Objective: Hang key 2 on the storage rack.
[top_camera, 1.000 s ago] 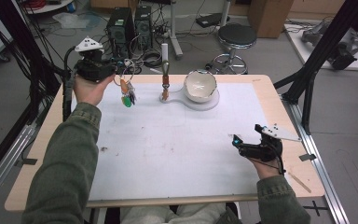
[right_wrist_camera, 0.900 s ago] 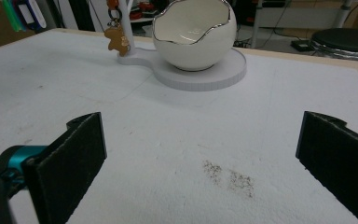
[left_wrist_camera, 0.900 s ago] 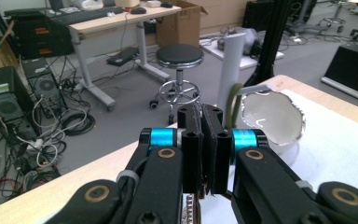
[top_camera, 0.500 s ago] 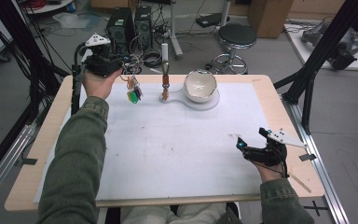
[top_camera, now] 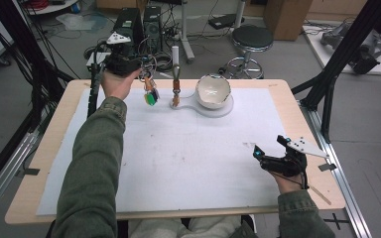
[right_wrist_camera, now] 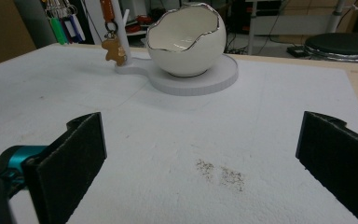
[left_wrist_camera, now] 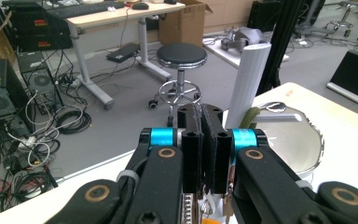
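At counter's far-left edge: left gripper [top_camera: 141, 67] raised, jaws closed on key bunch [top_camera: 150, 92], hanging vertically beside peg stand [top_camera: 176, 74] and eggshell bowl [top_camera: 212, 91]. Near-right: right gripper [top_camera: 269, 148] open, empty.

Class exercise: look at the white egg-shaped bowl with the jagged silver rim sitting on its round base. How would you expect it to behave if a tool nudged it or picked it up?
The bowl looks glossy, so probably slippery between pads. Its round belly rests on the flat base, so a nudge might roll it. The thin jagged rim suggests it may chip easily.
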A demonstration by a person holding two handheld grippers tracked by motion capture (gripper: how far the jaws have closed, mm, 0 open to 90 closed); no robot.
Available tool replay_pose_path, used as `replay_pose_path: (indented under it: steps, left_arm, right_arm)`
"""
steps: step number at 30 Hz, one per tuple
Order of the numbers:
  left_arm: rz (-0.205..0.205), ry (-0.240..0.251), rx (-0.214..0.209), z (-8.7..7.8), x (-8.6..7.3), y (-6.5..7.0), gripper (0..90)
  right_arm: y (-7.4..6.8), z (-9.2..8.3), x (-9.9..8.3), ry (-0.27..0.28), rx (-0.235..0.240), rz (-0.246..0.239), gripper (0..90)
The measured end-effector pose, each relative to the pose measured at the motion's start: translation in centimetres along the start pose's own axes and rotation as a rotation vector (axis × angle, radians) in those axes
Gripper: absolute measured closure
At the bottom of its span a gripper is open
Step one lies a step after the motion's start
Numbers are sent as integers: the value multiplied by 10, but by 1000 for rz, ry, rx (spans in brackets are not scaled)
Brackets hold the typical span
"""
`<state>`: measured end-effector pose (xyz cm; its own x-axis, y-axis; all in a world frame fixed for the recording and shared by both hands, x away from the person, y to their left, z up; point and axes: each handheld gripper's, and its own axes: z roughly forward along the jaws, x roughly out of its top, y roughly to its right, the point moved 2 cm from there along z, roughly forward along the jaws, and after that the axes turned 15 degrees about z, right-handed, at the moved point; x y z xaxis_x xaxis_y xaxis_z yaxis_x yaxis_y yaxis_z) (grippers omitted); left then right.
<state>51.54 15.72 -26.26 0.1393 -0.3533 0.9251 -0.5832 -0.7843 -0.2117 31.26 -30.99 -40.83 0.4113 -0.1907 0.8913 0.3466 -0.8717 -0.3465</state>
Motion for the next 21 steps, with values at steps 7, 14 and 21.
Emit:
replay_pose_path:
  steps: [7,14,21]
  left_arm:
    - [-15,-8,-13,14,-5,3,865]
    - [-41,-11,-28,27,-8,9,865]
    - [-19,-24,-37,35,-7,15,865]
  right_arm:
    - [0,-1,0,7,-2,-3,6]
    - [-1,-1,-1,-1,3,-4,6]
    - [-1,0,-1,0,6,-6,6]
